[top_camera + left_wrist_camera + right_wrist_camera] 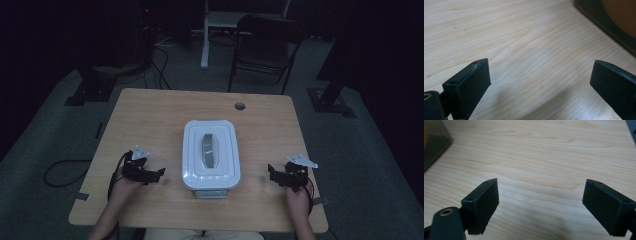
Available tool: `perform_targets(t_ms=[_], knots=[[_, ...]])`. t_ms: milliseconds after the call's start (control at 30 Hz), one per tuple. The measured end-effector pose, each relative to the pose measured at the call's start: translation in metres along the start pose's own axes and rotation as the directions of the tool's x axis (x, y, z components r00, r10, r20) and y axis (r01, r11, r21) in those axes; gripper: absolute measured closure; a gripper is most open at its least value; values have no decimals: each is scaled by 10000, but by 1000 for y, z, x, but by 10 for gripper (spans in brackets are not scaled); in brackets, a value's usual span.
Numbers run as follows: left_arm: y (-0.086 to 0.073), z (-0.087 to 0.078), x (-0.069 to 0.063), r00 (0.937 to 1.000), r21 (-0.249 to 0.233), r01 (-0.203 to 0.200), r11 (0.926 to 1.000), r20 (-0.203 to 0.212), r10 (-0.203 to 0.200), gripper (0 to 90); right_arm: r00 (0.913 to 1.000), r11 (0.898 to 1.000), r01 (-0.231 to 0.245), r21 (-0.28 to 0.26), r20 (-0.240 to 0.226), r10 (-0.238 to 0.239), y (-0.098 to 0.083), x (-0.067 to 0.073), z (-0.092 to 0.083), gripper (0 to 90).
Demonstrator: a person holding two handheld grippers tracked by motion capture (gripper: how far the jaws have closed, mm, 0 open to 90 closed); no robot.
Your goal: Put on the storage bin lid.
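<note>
- No brand, label or writing can be read on anything; the high view is dim, and the white lidded container [211, 155] shows no legible marking.
- The container sits at the middle of the wooden table [150, 115], between the two grippers and apart from both. It is a rounded rectangle of smooth white plastic, with a grey handle [210, 150] lying in a recess along the lid's length.
- The container's near edge shows a small pale tab or latch; its detail is too small to make out.
- The left gripper [156, 175] rests low on the table to the container's left, jaws spread wide with nothing between them. In the left gripper view [540, 77] the matte black, blocky jaws frame bare, pale wood grain.
- At the top right corner of that view a dark translucent wall with an orange-brown blur behind it is cut off; what it is cannot be told.
- The right gripper [274, 175] lies to the container's right, jaws likewise wide apart and empty. The right gripper view [540, 200] shows the same light grain between its jaws and a dark blurred corner at top left, cut off.
- A round grommet hole [240, 106] sits near the table's far edge.
- Beyond the table, a dark folding chair [267, 42] and floor cables [157, 65] are nearly lost in shadow.
</note>
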State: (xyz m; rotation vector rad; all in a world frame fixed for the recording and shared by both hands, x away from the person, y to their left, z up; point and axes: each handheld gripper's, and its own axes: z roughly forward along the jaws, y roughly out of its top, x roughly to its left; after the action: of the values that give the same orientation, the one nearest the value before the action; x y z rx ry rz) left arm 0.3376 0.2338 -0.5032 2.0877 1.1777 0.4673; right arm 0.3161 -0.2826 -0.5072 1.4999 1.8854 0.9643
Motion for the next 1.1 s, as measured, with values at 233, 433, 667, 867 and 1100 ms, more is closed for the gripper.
perform_targets(t_ms=[233,433,667,867,1100], knots=[[-10,-14,20,9980,138,403,9991,-489,-395,36,9989,9994,-355,-28,309,355,-4,-16,-5,133],[-23,-25,38,9896,174,1091,9939,-961,-1070,36,9964,9983,-578,-59,611,580,-5,-26,-9,132],[-35,-41,54,9714,54,1874,9823,-1497,-1845,37,9916,9955,-944,-57,882,945,-10,-37,-11,132],[-42,-45,66,9590,340,2340,9716,-1727,-2249,36,9865,9949,-992,169,1329,961,-12,-42,-7,132],[-40,-40,77,9517,435,2537,9663,-1899,-2413,37,9877,9939,-984,504,1266,914,-7,-46,7,132]])
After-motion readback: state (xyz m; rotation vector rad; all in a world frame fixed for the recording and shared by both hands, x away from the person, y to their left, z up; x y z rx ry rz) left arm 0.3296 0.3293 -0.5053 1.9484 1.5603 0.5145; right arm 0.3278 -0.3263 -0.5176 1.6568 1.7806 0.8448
